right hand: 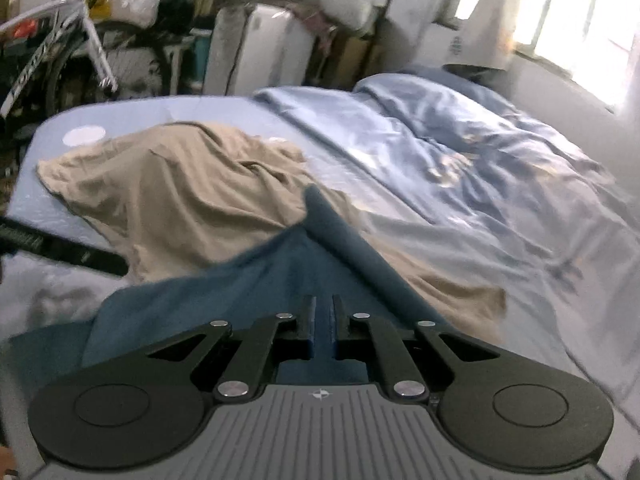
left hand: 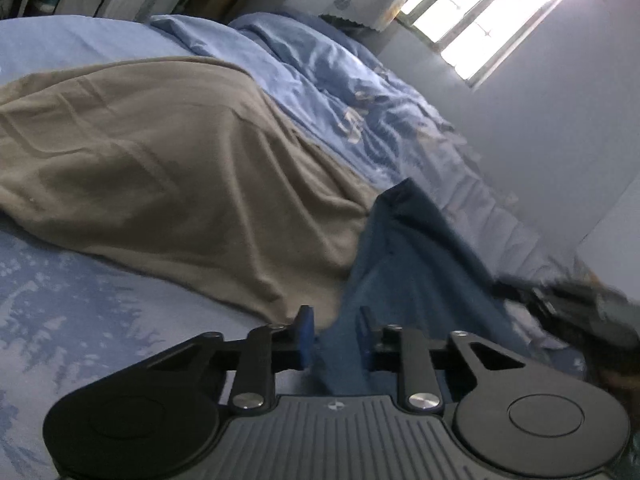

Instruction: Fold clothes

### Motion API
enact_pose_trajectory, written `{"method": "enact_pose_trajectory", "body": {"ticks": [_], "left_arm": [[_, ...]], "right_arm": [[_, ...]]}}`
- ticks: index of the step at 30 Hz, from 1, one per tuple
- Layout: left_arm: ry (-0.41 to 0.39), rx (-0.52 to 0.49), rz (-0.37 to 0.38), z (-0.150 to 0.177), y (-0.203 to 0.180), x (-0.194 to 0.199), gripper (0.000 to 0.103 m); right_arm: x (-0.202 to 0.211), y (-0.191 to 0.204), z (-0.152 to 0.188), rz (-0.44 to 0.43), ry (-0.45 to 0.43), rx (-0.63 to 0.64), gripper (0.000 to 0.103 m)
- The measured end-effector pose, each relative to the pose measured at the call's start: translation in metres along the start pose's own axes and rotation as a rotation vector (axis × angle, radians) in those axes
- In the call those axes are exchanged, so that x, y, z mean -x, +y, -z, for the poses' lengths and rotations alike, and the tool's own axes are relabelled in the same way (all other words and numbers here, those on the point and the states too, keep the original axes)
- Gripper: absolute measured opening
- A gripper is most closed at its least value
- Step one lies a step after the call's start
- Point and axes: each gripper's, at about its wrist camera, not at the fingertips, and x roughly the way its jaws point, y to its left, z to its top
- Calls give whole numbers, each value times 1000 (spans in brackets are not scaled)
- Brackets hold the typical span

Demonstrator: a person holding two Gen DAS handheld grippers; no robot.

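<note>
A dark blue garment [left hand: 404, 264] lies on the bed, partly over a tan garment [left hand: 160, 168]. My left gripper [left hand: 335, 330] has its jaws apart around a fold of the blue cloth, which runs between the blue pads. My right gripper [right hand: 322, 320] is shut on the blue garment [right hand: 240, 280], which stretches away in a raised ridge. The tan garment [right hand: 180, 188] lies crumpled beyond it. The other gripper shows as a dark blur at the right of the left wrist view [left hand: 580, 304] and at the left of the right wrist view [right hand: 60, 248].
A rumpled light blue duvet [right hand: 480, 152] covers the right half of the bed [right hand: 52, 128]. A bicycle [right hand: 60, 52], white appliances and boxes stand behind the bed. A bright window [left hand: 480, 12] is in the white wall on the right.
</note>
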Motion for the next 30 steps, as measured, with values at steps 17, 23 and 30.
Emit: {"method": "enact_pose_trajectory", "body": {"ticks": [17, 23, 30], "left_arm": [[176, 62, 55, 6, 23, -3, 15], [242, 73, 67, 20, 23, 20, 15], [295, 167, 86, 51, 21, 49, 15]], "right_arm": [[-44, -24, -42, 255, -57, -122, 6], [12, 7, -4, 199, -107, -160, 6], [75, 33, 33, 204, -144, -279, 6]]}}
